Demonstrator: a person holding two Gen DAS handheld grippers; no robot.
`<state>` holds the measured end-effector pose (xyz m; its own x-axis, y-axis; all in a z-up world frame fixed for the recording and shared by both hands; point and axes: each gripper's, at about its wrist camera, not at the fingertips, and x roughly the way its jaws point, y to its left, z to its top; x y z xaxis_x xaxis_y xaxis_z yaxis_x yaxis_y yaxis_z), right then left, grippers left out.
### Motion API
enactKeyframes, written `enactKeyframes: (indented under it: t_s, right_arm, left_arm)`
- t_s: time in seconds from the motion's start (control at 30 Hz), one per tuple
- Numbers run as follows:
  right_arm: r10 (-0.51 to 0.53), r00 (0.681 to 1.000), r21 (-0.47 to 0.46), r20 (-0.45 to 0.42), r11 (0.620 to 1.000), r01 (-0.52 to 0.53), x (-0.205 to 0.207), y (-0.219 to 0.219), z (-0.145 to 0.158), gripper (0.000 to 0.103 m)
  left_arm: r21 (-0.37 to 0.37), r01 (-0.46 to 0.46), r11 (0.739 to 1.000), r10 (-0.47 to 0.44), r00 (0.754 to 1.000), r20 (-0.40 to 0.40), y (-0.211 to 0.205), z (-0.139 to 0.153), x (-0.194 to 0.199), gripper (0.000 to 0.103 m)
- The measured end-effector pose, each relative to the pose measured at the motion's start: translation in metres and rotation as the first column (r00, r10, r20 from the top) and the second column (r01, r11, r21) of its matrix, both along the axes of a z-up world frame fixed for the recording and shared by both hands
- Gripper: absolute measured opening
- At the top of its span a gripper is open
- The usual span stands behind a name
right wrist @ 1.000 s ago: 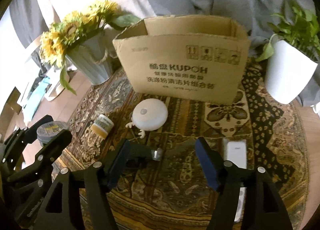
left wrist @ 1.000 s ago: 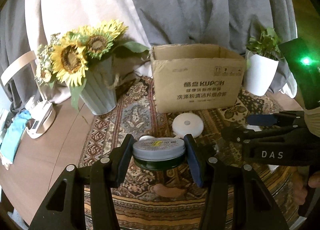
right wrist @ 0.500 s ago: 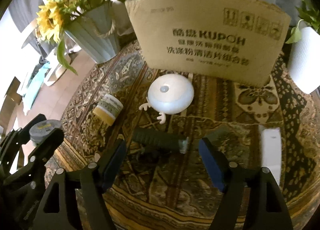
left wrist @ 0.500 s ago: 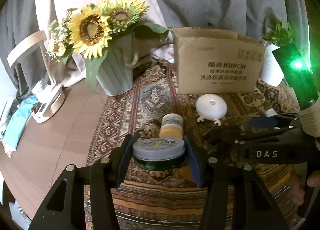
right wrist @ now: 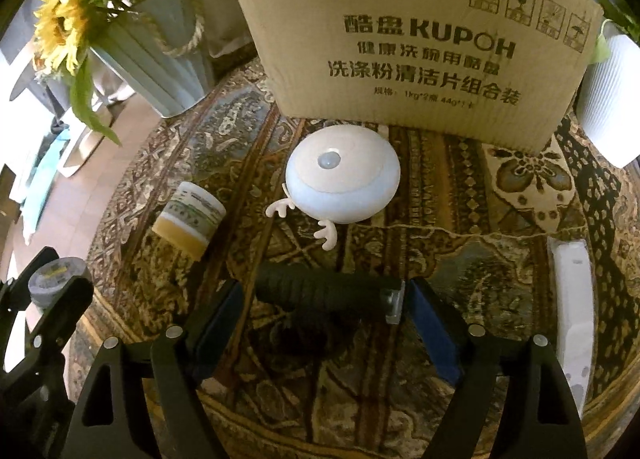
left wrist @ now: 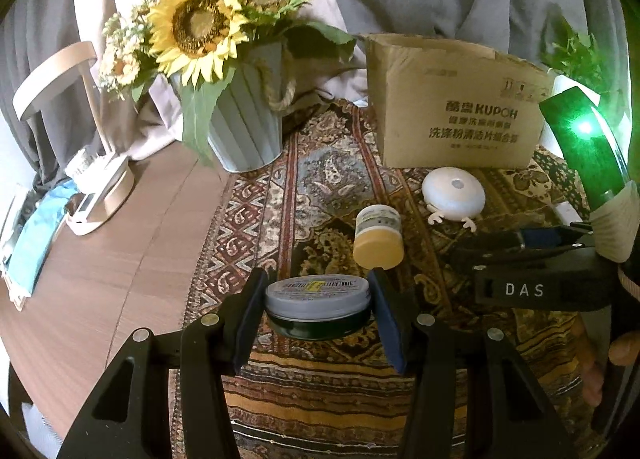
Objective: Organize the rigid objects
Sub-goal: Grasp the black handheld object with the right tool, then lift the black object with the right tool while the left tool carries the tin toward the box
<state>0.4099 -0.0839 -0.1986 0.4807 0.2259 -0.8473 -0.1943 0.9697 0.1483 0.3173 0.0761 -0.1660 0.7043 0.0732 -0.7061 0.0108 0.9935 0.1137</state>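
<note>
a: clamping a round tin [left wrist: 317, 301], the left gripper [left wrist: 316, 313] holds it above the rug's [left wrist: 260, 219] near edge.
b: and the right gripper [right wrist: 322, 317]?
a: spread wide, nothing held, a dark flashlight [right wrist: 326, 291] lying crosswise between its fingers, below the cardboard box [right wrist: 420, 47].
</note>
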Motion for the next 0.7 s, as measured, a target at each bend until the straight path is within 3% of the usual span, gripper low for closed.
enactKeyframes:
  t_s: [0.47,0.7]
  right_arm:
    - [-0.026,0.999,-0.014,0.023,1.000,0.026,0.005,0.005,-0.007,0.076]
    - [-0.040,0.997,0.001,0.063,0.999,0.040,-0.006,-0.009,0.011,0.076]
  left_arm:
    - [-0.030,0.010,0.999,-0.011,1.000,-0.020,0.001,-0.008,0.011,0.051]
    - [-0.049,0.024,0.999,-0.023,1.000,0.014,-0.005,0.008,0.013,0.051]
